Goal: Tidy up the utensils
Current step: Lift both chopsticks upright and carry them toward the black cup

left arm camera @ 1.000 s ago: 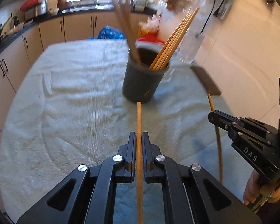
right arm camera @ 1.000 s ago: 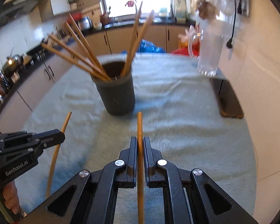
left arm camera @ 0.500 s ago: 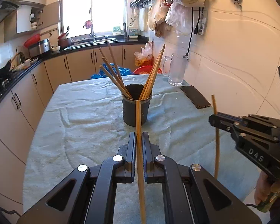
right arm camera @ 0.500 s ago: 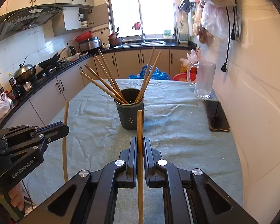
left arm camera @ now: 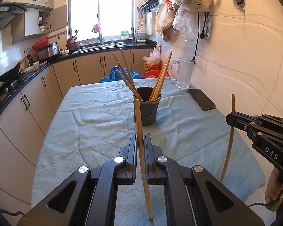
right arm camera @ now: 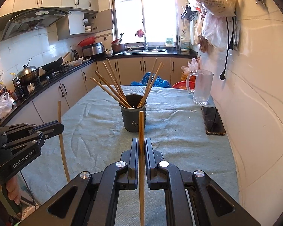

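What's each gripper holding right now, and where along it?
Each holds one chopstick, pinched partway along its length: the left gripper clamps the left chopstick, the right gripper the right chopstick.

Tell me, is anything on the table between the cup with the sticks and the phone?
No. In the right wrist view, only bare, wrinkled cloth lies between the cup and the phone.

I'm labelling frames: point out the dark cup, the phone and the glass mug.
dark cup point(left arm camera: 147, 113), left wrist view, front wall.
phone point(right arm camera: 214, 117), right wrist view, screen middle.
glass mug point(right arm camera: 201, 86), right wrist view, body.
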The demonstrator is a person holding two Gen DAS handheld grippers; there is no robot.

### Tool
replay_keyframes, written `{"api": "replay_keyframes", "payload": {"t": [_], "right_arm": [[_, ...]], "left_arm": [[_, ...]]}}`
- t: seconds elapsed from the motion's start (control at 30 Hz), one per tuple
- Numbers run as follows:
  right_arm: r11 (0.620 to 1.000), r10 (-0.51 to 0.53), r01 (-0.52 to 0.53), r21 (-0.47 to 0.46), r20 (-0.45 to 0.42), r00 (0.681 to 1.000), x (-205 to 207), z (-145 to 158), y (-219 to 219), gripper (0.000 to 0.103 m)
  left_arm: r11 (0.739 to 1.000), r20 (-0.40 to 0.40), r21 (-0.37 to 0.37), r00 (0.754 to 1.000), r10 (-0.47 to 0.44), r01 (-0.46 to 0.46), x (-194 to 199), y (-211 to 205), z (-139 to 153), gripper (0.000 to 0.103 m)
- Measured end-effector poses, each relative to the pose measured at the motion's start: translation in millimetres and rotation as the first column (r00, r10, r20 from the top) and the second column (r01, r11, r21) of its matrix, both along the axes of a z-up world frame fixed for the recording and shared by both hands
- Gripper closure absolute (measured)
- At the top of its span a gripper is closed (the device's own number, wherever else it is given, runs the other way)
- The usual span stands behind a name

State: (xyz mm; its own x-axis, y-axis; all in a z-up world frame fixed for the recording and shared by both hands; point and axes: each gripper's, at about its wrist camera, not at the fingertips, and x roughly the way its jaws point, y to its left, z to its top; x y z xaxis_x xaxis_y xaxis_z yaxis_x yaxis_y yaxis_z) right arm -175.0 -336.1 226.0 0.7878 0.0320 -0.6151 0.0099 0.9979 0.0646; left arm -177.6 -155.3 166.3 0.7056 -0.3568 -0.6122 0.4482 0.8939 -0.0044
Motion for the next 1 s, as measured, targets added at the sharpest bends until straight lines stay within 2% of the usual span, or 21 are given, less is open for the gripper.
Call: {"api": "replay_keyframes", "payload": {"t": [1.0], "right_arm": [[1.0, -0.002, 0.001, 0.016, 0.057, 0.998, -3.6, 20.2, -9.2, 0.096]], "left_arm": [[0.999, 0.03, 0.012, 0.999, -0.04, 0.04, -8.5, -16.9, 22.4, 0.097]]}}
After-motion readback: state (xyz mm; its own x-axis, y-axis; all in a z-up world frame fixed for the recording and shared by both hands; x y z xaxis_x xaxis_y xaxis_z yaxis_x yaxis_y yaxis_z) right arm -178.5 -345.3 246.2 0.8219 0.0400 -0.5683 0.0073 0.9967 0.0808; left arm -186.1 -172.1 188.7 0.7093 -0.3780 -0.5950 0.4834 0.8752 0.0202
